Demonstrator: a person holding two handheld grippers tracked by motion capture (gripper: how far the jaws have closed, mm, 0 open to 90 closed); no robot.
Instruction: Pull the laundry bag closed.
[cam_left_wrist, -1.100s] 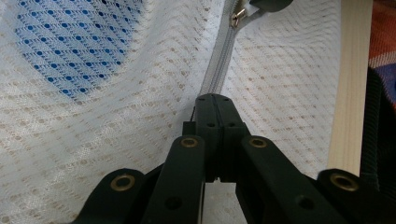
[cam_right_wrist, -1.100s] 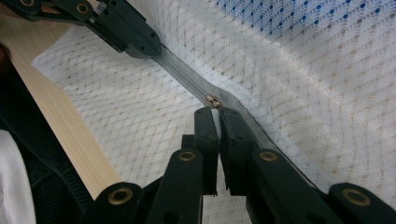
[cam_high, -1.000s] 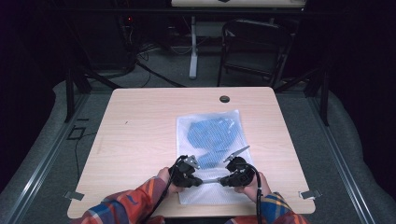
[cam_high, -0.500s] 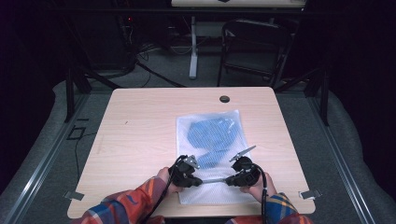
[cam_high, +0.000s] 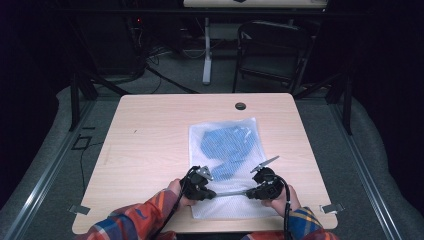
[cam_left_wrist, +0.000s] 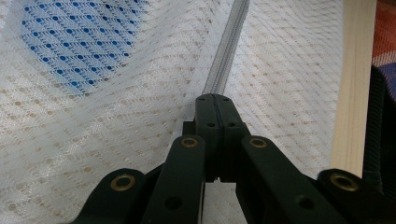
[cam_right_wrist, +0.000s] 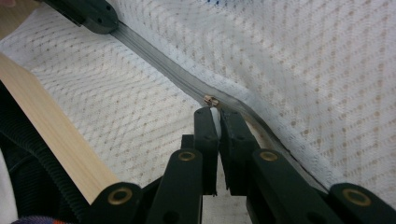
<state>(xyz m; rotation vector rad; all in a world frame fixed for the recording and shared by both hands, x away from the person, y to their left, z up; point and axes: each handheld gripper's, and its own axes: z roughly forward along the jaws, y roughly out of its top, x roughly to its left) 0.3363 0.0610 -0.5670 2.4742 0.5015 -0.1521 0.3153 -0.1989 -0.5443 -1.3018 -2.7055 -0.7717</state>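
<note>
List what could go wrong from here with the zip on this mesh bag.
1. The right claw pinches only the small white pull tab by the brass slider; it may slip out.
2. The left claw grips the grey zip tape by its tips; a hard tug could free it.
3. The white mesh bag lies loose on the wooden table and may bunch, jamming the slider.

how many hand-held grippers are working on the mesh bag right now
2. The left hand-held gripper pinches the zipper near the mesh bag's left side; the right hand-held gripper is shut on the zipper pull farther right.
</note>
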